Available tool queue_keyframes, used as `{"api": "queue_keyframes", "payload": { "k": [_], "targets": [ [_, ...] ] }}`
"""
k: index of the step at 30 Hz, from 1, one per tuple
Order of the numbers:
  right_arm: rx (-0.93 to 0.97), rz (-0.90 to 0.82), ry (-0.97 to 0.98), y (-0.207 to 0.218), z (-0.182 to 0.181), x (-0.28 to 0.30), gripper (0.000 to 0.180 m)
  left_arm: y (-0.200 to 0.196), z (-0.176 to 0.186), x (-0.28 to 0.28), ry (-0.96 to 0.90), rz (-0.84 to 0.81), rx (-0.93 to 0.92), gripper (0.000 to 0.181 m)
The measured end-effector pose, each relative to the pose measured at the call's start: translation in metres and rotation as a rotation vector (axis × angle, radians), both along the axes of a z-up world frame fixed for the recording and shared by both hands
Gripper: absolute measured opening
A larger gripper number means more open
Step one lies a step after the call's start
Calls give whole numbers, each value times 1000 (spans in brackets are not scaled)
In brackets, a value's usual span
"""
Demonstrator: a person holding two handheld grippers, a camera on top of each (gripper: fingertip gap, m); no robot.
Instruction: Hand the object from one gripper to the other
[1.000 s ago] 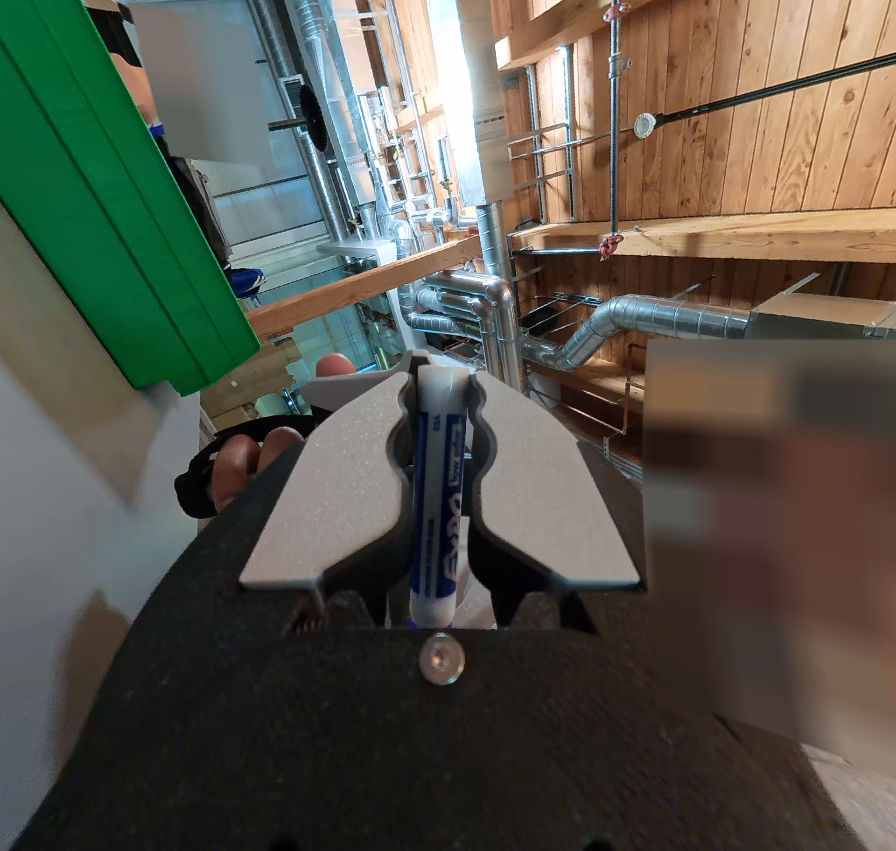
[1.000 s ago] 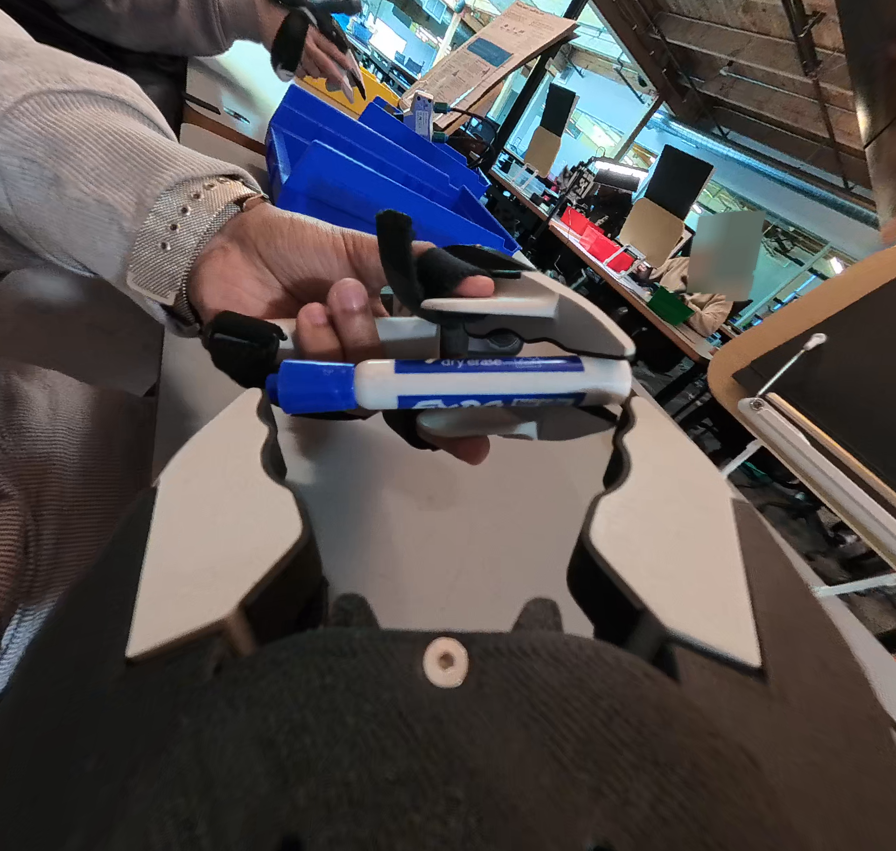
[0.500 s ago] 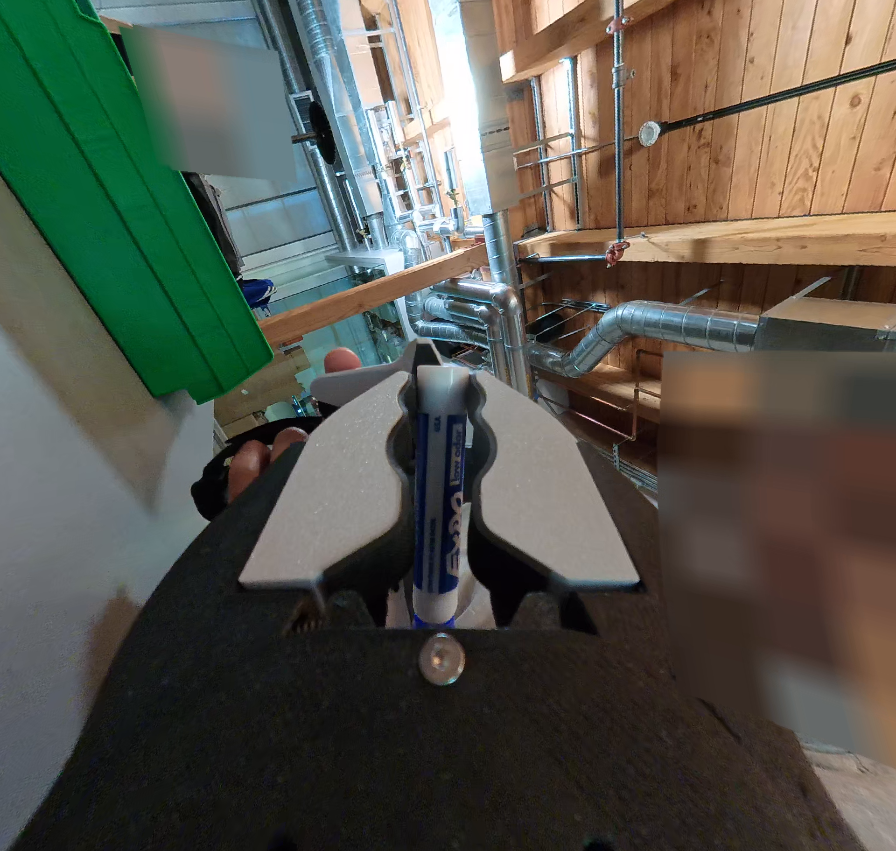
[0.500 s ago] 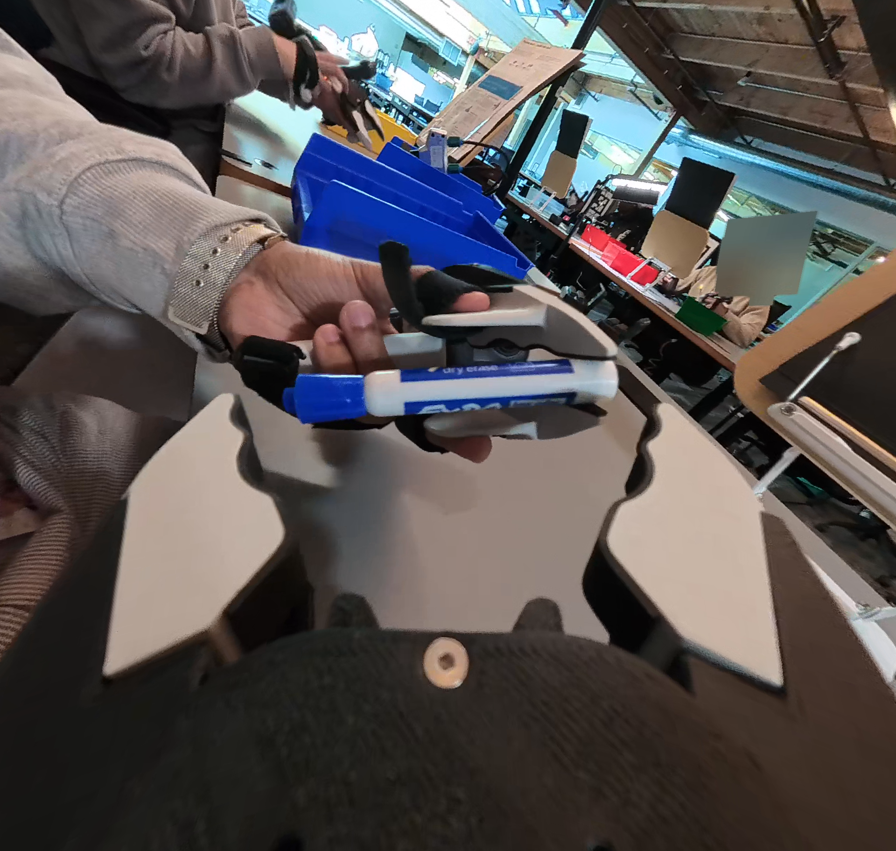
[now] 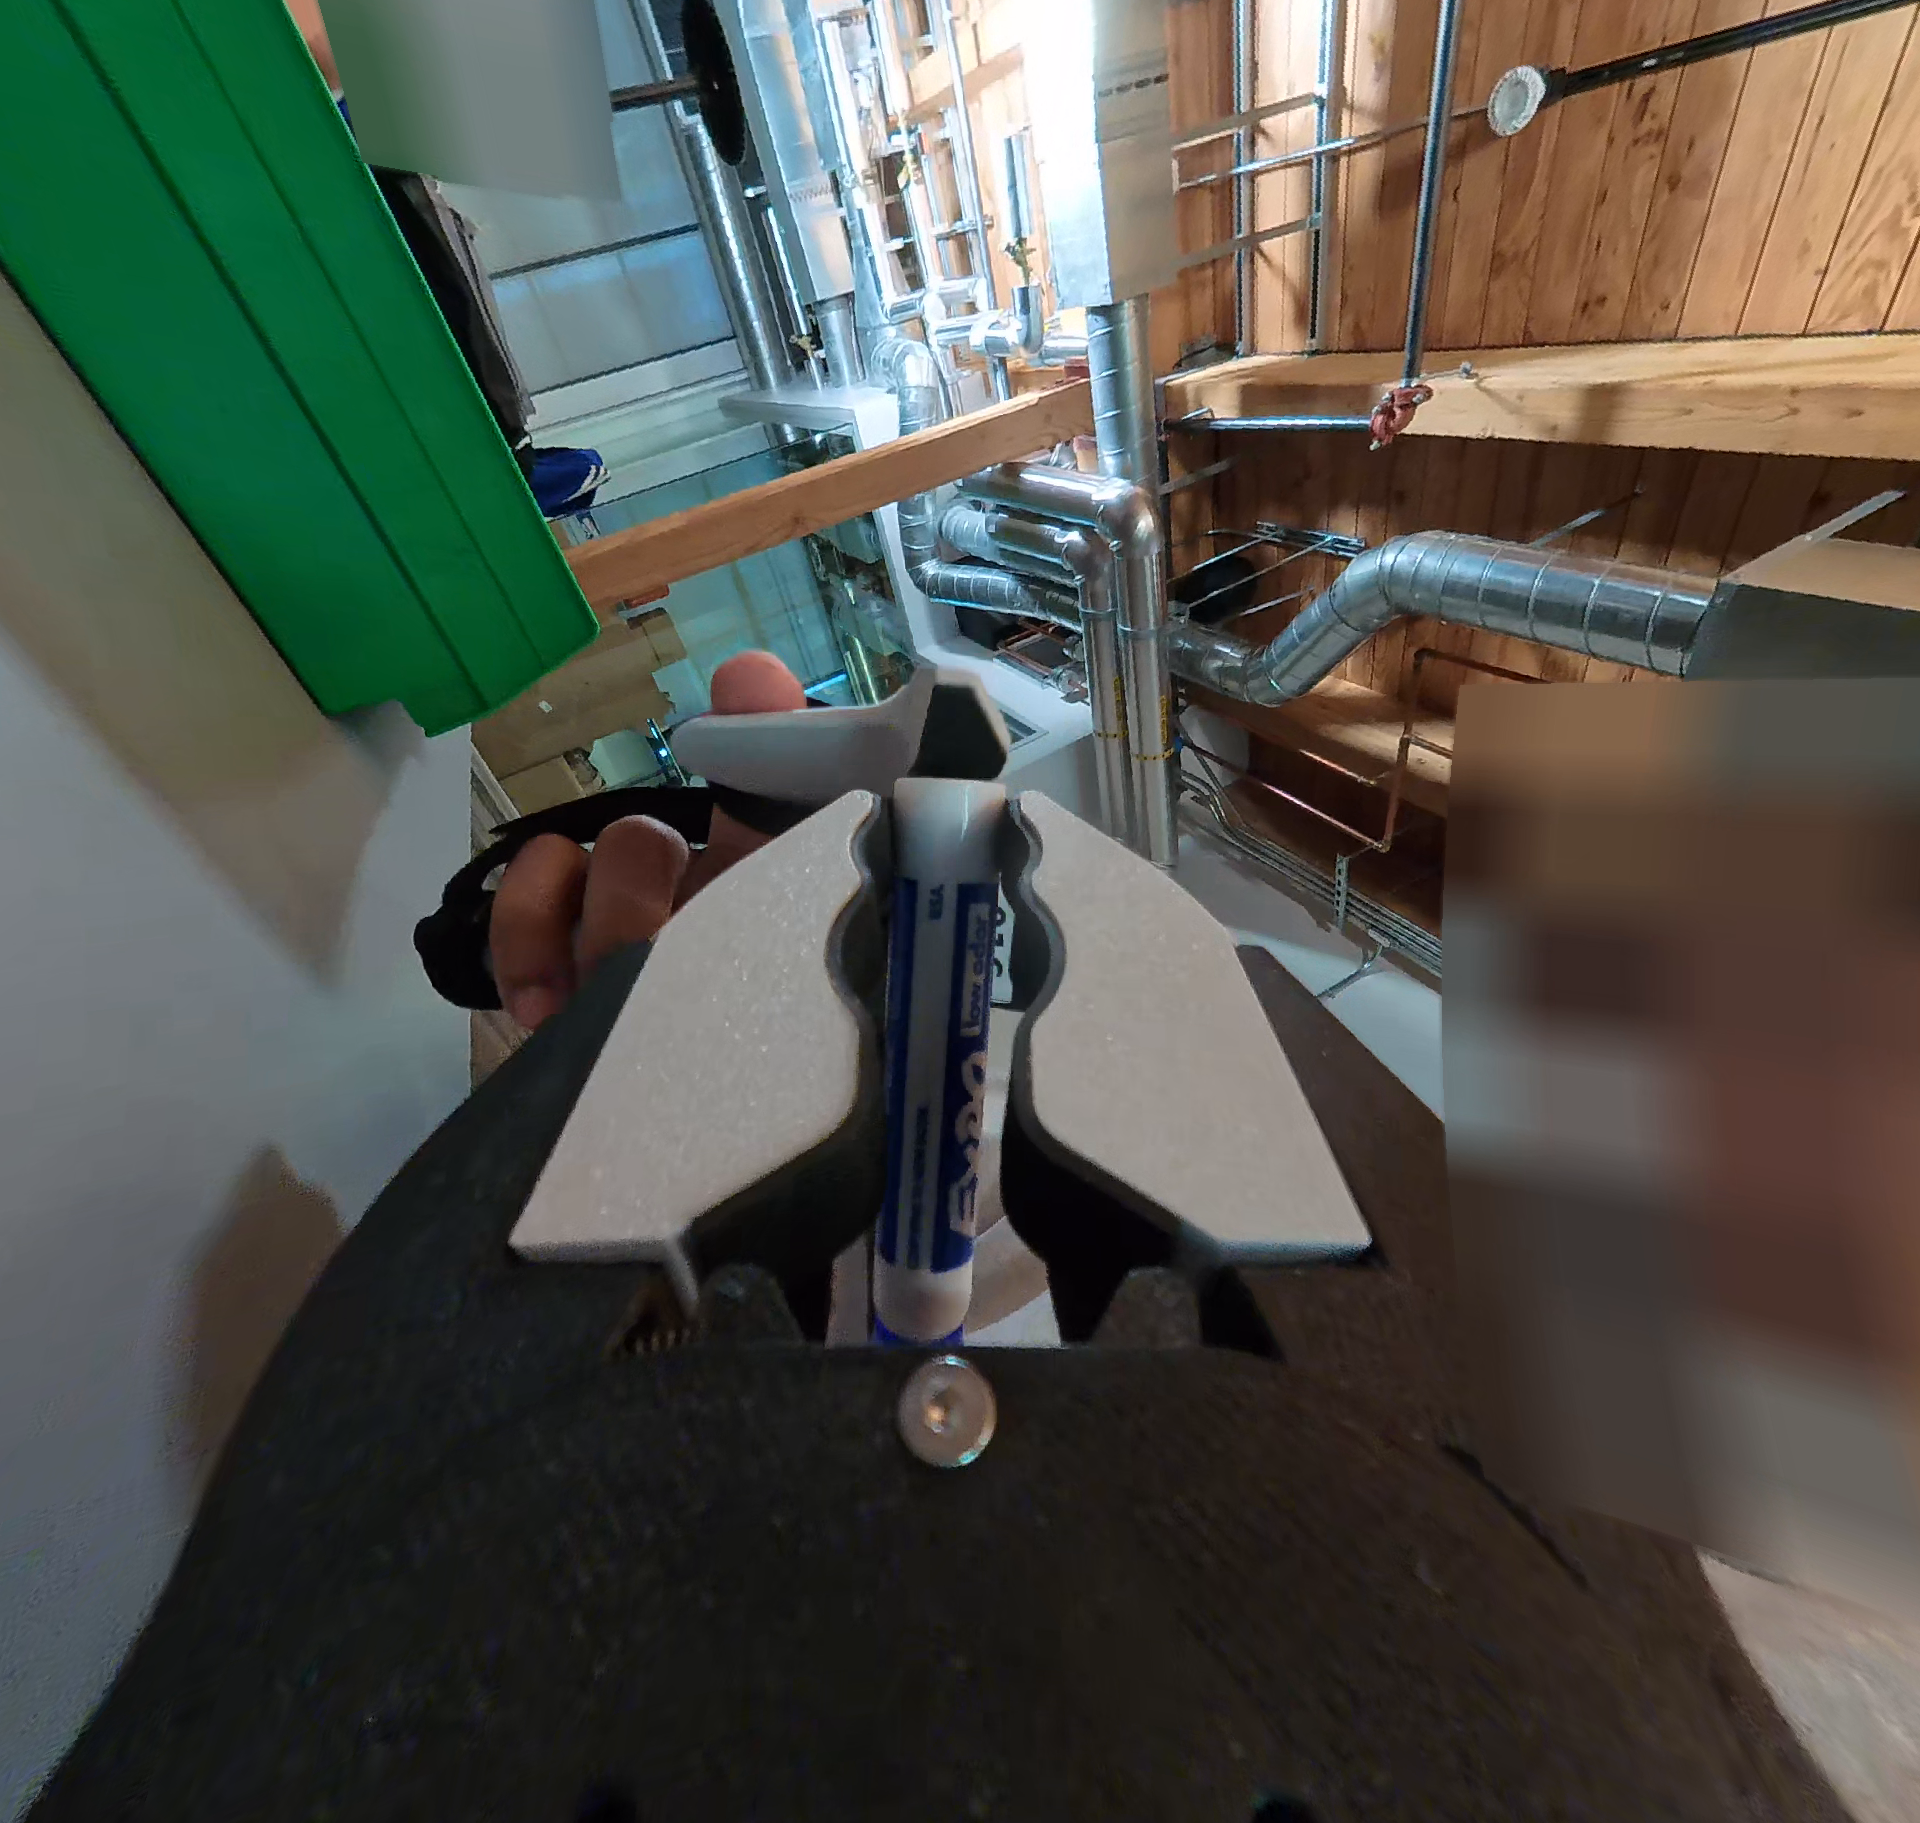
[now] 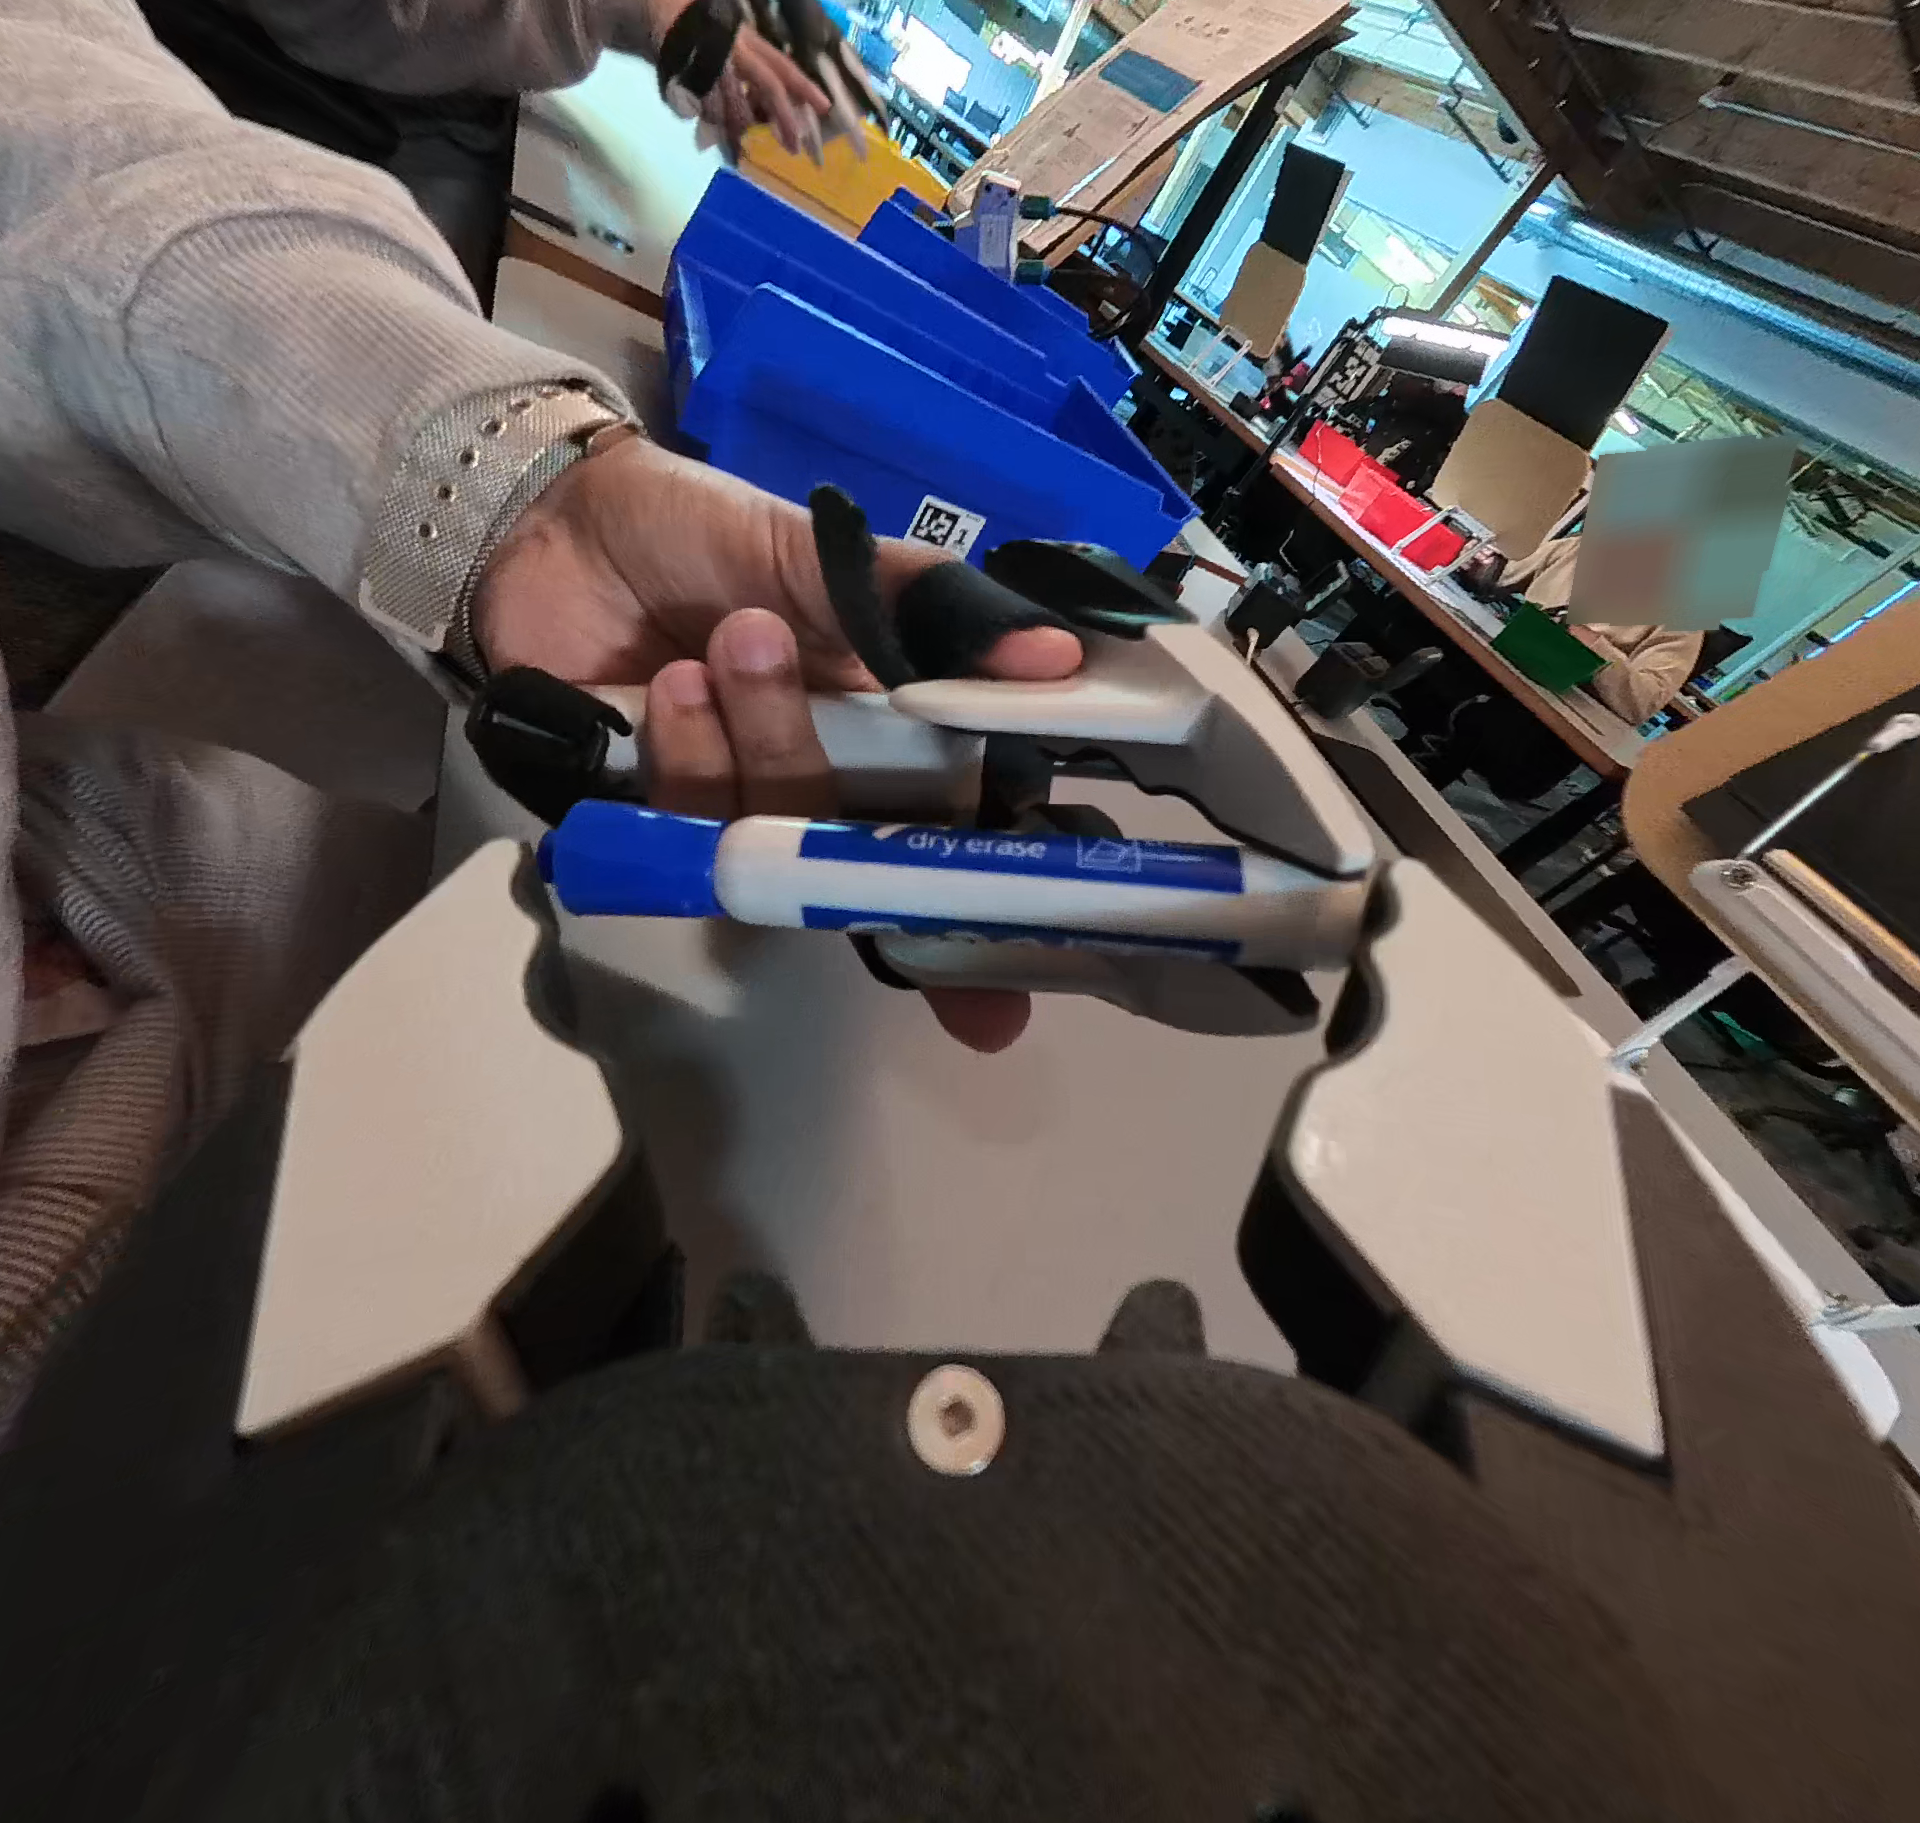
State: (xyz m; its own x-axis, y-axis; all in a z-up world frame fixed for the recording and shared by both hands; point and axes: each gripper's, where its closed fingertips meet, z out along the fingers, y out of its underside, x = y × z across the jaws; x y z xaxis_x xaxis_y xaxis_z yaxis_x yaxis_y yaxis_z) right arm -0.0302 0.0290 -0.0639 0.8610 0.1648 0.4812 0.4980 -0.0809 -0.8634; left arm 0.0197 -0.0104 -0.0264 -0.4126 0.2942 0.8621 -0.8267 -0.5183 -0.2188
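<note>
A white dry-erase marker with a blue cap (image 6: 935, 874) is clamped in my left gripper (image 5: 948, 823), which is shut on its barrel (image 5: 935, 1046). The marker runs lengthwise between the left fingers. In the right wrist view the left gripper (image 6: 1340, 864) and the hand holding it come in from the left and carry the marker crosswise. My right gripper (image 6: 945, 869) is open wide, and the marker spans the gap between its two fingertips; its pads are apart from the marker. One right finger (image 5: 821, 750) shows just beyond the marker's end in the left wrist view.
Blue bins (image 6: 914, 402) stand on the table behind the hand. A second person's hand with a gripper (image 6: 748, 59) works over a yellow bin (image 6: 831, 173). A green bin (image 5: 260, 319) fills the left wrist view's upper left, with wooden wall and metal ducts (image 5: 1455, 589) behind.
The right gripper has closed in on the marker, which now lies across its open fingertips. The left gripper stays shut on the marker. The second person's hand at the back moved.
</note>
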Motion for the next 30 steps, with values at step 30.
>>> {"api": "queue_keyframes", "payload": {
  "k": [30],
  "targets": [
    [192,-22,547,-20,46,42,137,26,1,11,-214,236,271,55]
  ]
}}
